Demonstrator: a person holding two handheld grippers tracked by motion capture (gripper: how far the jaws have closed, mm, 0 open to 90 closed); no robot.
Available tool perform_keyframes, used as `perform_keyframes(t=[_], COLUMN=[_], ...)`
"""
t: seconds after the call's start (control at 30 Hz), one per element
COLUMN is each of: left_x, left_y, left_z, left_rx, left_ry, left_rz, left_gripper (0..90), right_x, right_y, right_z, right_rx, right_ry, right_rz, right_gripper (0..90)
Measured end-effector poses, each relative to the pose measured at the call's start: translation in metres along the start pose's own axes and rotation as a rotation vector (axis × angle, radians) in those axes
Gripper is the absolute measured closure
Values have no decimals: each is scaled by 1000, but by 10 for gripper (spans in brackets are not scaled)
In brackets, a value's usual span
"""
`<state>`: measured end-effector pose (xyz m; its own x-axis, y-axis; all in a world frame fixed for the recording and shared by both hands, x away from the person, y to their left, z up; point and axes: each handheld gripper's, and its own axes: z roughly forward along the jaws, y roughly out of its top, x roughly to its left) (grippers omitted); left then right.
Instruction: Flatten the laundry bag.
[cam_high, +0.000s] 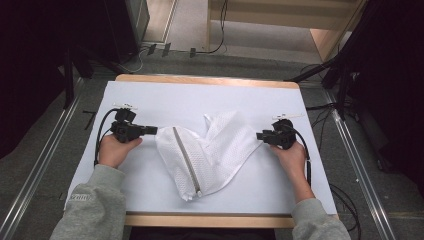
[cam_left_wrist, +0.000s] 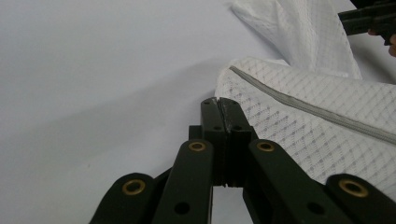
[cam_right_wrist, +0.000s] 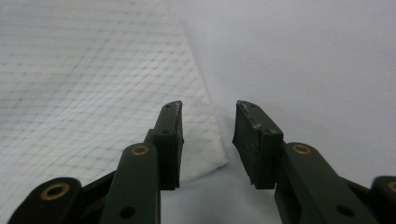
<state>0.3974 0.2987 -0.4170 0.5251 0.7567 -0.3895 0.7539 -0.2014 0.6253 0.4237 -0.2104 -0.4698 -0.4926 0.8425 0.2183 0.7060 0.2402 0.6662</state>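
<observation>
A white mesh bag (cam_high: 215, 150) with a grey zipper (cam_high: 186, 160) lies crumpled in the middle of the white table cover (cam_high: 165, 97). My left gripper (cam_high: 153, 130) meets the bag's left corner. In the left gripper view its jaws (cam_left_wrist: 219, 100) are pressed together right where the bag's edge (cam_left_wrist: 303, 126) runs into them, beside the zipper (cam_left_wrist: 308, 108). My right gripper (cam_high: 260, 135) is at the bag's right corner. In the right gripper view it (cam_right_wrist: 208, 121) stands open, with the corner of the mesh (cam_right_wrist: 93, 93) reaching between the jaws, untouched by the pads.
The table's wooden rim (cam_high: 210, 80) shows at the far side and again near the person. Cables (cam_high: 320, 107) run over the grey floor to the right. Dark stands (cam_high: 70, 75) flank the table, and white cover lies bare on all sides of the bag.
</observation>
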Motion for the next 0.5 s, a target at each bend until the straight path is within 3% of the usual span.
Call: perform_keyframes(t=[0.13,0.2,0.3,0.37,0.4,0.5], left_x=[6,9,14,16,17,20], left_y=[-6,-9,-13,-15,-16,-18], left_z=[-10,-13,-17,-19,-20,-22], left_rx=[-6,-1,5,10,11,10], left_ry=[10,22,28,32,32,34], left_rz=[-28,-28,-46,-50,-54,-61], left_gripper=[900,900,900,900,900,900], right_x=[6,7,10,12,12,11], right_y=[-1,-1,-3,-3,-3,-3], right_z=[2,2,2,1,-1,-1], right_rx=[32,35,37,43,55,61], right_ry=[-34,-38,-69,-87,-83,-68], right_rz=[-57,-60,-86,-84,-78,-61], right_gripper=[650,659,731,793,895,900])
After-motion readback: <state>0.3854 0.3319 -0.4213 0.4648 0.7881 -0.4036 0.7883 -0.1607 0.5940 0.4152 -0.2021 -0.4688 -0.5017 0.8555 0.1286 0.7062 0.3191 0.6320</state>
